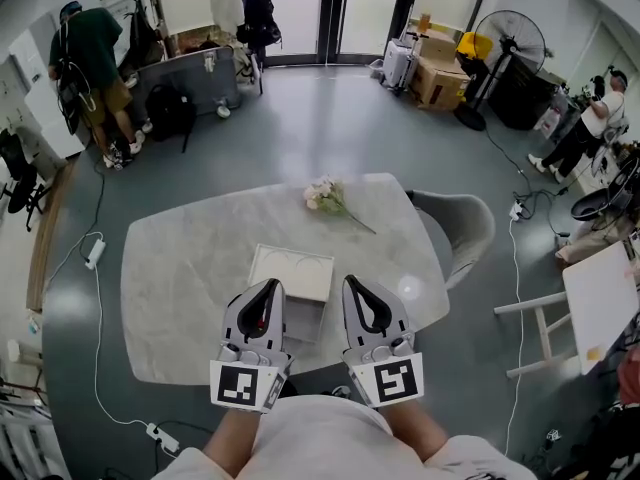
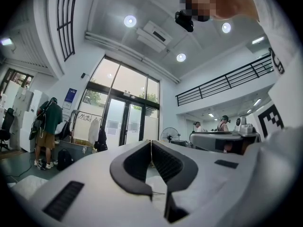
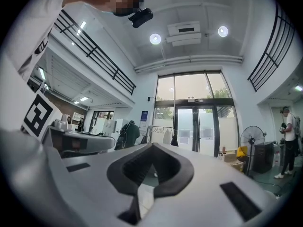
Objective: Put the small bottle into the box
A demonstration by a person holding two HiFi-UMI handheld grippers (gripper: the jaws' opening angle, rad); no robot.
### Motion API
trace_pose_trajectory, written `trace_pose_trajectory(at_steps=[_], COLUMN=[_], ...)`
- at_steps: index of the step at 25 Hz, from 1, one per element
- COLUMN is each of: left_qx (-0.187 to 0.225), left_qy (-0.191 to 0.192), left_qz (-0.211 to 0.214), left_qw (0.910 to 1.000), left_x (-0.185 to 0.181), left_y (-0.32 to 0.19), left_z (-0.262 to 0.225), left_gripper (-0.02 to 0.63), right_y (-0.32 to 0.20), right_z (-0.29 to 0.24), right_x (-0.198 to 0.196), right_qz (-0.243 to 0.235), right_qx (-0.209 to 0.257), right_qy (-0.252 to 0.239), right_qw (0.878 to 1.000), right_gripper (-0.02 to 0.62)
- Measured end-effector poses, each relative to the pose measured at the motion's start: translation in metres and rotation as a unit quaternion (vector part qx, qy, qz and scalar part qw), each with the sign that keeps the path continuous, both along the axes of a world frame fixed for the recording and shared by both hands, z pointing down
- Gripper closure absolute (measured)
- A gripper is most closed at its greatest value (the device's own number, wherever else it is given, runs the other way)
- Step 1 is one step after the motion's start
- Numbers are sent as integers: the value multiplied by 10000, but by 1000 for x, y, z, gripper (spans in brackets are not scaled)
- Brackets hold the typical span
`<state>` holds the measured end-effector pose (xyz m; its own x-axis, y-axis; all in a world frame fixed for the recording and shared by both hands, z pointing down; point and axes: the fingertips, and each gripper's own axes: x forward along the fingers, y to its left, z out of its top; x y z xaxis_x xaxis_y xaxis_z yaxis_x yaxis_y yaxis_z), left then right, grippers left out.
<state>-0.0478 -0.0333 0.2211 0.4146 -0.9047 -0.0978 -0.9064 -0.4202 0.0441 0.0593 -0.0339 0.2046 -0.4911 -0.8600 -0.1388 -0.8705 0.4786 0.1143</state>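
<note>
- Progress is proving hard to judge: the small bottle is showing in no view, neither on the table (image 1: 180, 268) nor between any jaws.
- The box (image 1: 291, 271) is lying flat near the table's middle, just beyond the two gripper tips. Its face is reading as a pale panel with two faint round outlines, so I cannot tell whether the bottle is sitting inside.
- That picture is fitting two stages equally: the bottle already resting in the box out of sight, or the bottle waiting somewhere outside the cameras' reach.
- The left gripper (image 1: 269, 285) is pressing its jaws together at the tips with nothing between them, and is pointing roughly level over the table's near edge.
- The right gripper (image 1: 352, 281) is doing likewise beside it, jaws meeting tip to tip and empty.
- The table top is looking like pale, veined stone with a rounded, irregular outline.
- The box is looking like white card or thin board, squarish and shallow. A greyer part is adjoining its near side, partly hidden by the left gripper.
- The jaws are showing as smooth grey plastic shells lined with dark, ribbed, rubbery pads, which are bowing into a loop behind the meeting tips.
- A sprig of pale flowers (image 1: 325, 196) is lying at the table's far side, well apart from the box.
</note>
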Motion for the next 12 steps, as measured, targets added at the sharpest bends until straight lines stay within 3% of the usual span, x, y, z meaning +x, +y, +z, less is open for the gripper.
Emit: trace_pose_trajectory(at_steps=[12], left_qx=[-54], left_qy=[-36], left_qz=[-121], left_qw=[9999], left_x=[-11], left_y=[3], left_z=[11], left_gripper=[582], right_y=[3], right_z=[7], right_x=[-10], right_qz=[-122], right_qx=[-42], right_qy=[-57], right_qw=[9999], right_gripper=[569])
